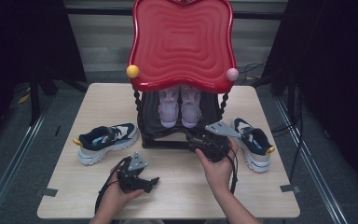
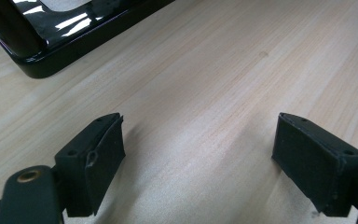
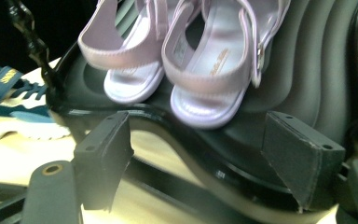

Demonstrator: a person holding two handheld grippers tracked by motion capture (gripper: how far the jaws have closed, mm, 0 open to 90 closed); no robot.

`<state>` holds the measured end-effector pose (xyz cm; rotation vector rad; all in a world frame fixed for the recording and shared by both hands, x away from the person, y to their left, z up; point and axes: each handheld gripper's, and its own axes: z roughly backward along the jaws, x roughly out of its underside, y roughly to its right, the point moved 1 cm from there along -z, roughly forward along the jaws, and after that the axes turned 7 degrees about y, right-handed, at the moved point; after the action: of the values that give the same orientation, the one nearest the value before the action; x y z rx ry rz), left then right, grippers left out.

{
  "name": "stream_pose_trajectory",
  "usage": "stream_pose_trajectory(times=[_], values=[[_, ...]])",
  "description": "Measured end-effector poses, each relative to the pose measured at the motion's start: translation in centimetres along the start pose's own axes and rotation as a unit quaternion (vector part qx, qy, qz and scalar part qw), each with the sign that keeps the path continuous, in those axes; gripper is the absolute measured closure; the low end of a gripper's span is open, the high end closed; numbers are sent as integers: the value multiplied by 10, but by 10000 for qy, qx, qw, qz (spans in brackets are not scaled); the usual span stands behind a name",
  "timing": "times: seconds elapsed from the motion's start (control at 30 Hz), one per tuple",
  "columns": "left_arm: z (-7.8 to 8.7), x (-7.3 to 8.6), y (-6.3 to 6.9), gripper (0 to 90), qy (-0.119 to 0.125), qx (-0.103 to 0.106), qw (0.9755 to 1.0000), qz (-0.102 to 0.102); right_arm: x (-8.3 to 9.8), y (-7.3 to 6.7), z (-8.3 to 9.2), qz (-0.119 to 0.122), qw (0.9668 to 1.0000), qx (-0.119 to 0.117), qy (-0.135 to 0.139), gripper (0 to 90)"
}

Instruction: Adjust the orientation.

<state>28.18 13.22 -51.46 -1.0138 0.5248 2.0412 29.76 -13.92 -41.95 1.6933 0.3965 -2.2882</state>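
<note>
Right gripper (image 1: 193,140), centre of the high view, jaws wide apart, nothing between them, pads touching nothing. Left gripper (image 1: 151,181), lower centre-left, also spread wide and empty over the pale wood-grain table (image 1: 177,196). The lilac sandals (image 3: 182,60), smooth and strappy, sit side by side on the glossy black ribbed shelf (image 3: 307,79), just above and ahead of the right gripper's jaws, apart from them.

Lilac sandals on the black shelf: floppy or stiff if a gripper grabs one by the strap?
The lilac sandals look like moulded soft plastic, so a strap would probably flex while the sole keeps its shape. They are open and thin, likely light. The glossy surface may slip in the pads, and they sit toes down on the sloped black shelf, so a nudge could slide one.
</note>
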Motion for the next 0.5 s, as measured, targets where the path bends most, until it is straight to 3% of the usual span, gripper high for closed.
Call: stream_pose_trajectory(times=[0.5], values=[[0, 0, 0, 158, 0, 0, 10000, -2, 28, 13, 13, 121, 9979, -517, -364, 213]])
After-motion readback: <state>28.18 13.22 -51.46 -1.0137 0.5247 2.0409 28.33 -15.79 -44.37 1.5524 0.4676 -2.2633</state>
